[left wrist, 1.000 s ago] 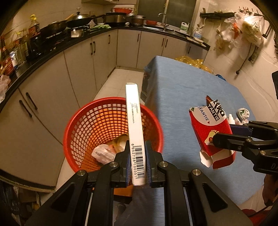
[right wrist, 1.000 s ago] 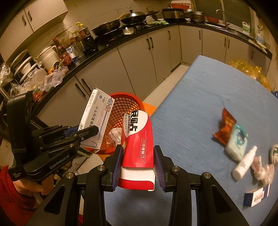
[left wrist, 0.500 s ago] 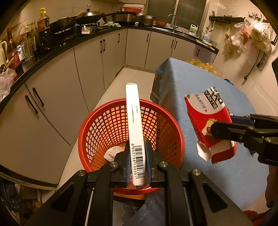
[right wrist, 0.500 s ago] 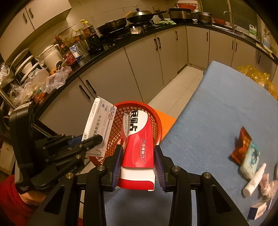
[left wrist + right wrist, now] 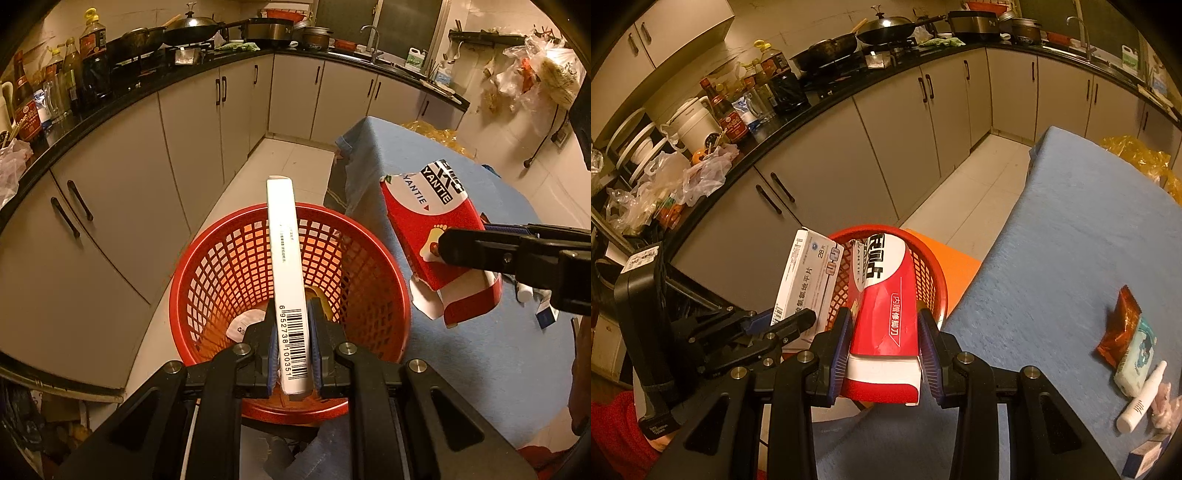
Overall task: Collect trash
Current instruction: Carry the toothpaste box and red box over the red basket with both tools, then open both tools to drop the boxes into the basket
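My left gripper (image 5: 291, 347) is shut on a flat white medicine box (image 5: 286, 266), held edge-up directly over the red mesh trash basket (image 5: 207, 266). The basket holds a few pieces of trash at its bottom. My right gripper (image 5: 882, 343) is shut on a red and white carton (image 5: 886, 306) and holds it at the basket's (image 5: 931, 273) near rim, over the table edge. The left gripper (image 5: 798, 321) and its white box (image 5: 809, 280) also show in the right wrist view. The right gripper's carton (image 5: 432, 229) shows in the left wrist view.
A blue-covered table (image 5: 1071, 236) stands right of the basket. On it lie an orange wrapper (image 5: 1123, 325), a teal packet (image 5: 1137, 358), a small white bottle (image 5: 1141, 398) and a small box (image 5: 1145, 454). Kitchen cabinets (image 5: 122, 206) run along the left.
Both grippers have moved toward the basket with their boxes. The white box now hangs over the basket's middle and the red carton is at its rim.
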`<state>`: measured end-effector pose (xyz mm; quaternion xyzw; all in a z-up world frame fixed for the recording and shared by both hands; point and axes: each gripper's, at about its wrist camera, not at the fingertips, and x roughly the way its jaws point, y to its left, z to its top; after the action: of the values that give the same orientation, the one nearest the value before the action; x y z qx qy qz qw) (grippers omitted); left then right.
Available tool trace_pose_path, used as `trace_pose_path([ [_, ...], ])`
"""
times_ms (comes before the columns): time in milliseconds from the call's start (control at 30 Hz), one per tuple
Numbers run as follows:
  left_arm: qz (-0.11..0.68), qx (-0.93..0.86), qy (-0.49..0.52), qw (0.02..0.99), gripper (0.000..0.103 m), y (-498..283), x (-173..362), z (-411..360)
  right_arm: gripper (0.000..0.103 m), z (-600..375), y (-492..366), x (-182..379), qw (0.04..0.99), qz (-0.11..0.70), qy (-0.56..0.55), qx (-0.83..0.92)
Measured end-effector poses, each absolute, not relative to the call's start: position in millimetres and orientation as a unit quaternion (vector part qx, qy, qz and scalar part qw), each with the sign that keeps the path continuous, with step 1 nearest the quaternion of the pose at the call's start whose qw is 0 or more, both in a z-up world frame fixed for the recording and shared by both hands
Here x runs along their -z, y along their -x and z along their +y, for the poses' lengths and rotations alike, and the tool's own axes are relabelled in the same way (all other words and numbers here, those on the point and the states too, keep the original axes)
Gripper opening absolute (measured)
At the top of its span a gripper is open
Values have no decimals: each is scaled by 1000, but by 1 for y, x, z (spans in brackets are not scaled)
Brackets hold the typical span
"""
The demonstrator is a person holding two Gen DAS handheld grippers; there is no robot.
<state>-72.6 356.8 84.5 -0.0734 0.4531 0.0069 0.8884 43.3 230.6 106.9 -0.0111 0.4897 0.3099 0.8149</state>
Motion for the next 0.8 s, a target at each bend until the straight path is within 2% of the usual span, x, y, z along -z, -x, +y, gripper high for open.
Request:
trace_pose_path([
  [800,456,-10,73,887,14,67,-81,368,43,246,-62,-100,814,495,12,-303],
])
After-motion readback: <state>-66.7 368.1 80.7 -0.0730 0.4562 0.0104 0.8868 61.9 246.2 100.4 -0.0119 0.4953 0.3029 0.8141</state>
